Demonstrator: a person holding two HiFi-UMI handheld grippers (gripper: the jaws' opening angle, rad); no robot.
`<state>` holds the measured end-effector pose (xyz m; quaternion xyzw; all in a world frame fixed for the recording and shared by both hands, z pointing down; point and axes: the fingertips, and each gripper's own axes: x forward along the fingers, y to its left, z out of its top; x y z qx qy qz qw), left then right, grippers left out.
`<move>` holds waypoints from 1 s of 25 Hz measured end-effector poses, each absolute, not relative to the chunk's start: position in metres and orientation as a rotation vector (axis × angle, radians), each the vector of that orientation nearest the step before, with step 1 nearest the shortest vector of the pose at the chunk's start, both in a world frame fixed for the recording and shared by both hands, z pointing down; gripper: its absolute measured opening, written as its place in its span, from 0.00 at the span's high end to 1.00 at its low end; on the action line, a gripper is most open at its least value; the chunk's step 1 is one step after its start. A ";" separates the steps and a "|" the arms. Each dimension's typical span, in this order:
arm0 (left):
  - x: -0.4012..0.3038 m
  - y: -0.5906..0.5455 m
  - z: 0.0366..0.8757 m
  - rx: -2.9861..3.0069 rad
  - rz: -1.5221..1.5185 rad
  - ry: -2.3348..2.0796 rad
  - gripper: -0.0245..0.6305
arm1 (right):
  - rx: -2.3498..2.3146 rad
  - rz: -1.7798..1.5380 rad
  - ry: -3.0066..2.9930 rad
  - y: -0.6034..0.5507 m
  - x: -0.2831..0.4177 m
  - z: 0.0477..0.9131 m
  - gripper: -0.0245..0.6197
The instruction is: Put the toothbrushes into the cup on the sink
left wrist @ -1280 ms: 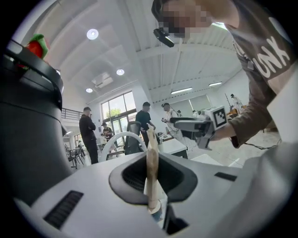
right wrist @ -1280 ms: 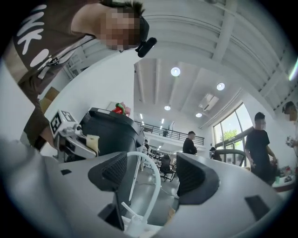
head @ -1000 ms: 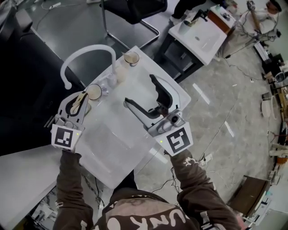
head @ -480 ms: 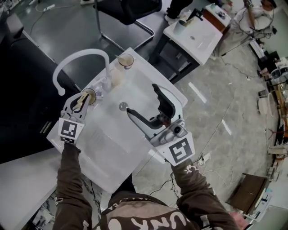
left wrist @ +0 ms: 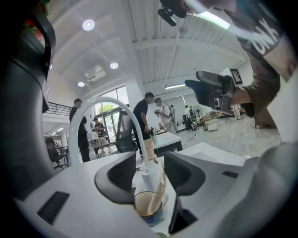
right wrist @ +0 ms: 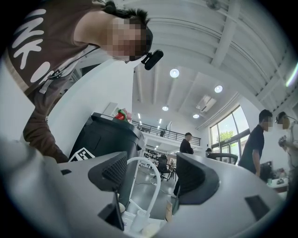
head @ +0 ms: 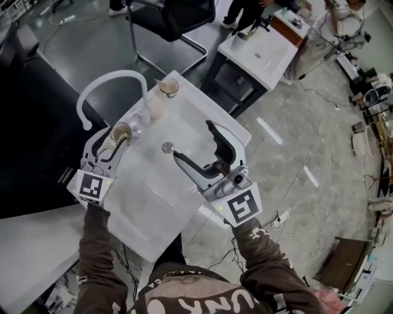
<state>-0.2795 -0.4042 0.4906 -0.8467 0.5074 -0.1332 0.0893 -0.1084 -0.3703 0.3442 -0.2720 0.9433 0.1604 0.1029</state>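
A brownish cup [head: 118, 132] stands on the white sink's [head: 144, 202] left rim beside the faucet [head: 110, 83]. A pale toothbrush [left wrist: 158, 188] leans inside the cup [left wrist: 148, 211]. My left gripper [head: 109, 147] sits just short of the cup. Its jaws are opening, and in the left gripper view [left wrist: 151, 174] the pads stand clear of the brush on either side. My right gripper [head: 192, 140] hovers open over the basin with nothing between its fingers; in its own view [right wrist: 149, 174] it faces the faucet [right wrist: 144, 186].
A second cup [head: 167, 87] and a pale bottle [head: 156, 105] stand at the sink's back rim. The drain [head: 167, 147] lies in the basin. Another sink unit [head: 264, 52] and a chair [head: 175, 15] stand beyond. People stand in the background.
My left gripper carried the toothbrush over the cup, let it go into the cup and opened its jaws, drawing back slightly. The right gripper stayed open over the basin.
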 end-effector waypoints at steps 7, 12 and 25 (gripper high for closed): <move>-0.250 -0.332 0.412 -2.468 -0.269 1.473 0.69 | -0.878 0.489 2.727 -0.325 -0.076 0.323 0.45; -0.212 -0.247 0.363 -2.455 -0.227 1.455 0.68 | -0.894 0.499 2.729 -0.254 -0.046 0.305 0.43; -0.103 0.018 0.295 -2.463 -0.192 1.417 0.68 | -0.780 0.430 2.716 0.009 0.018 0.280 0.42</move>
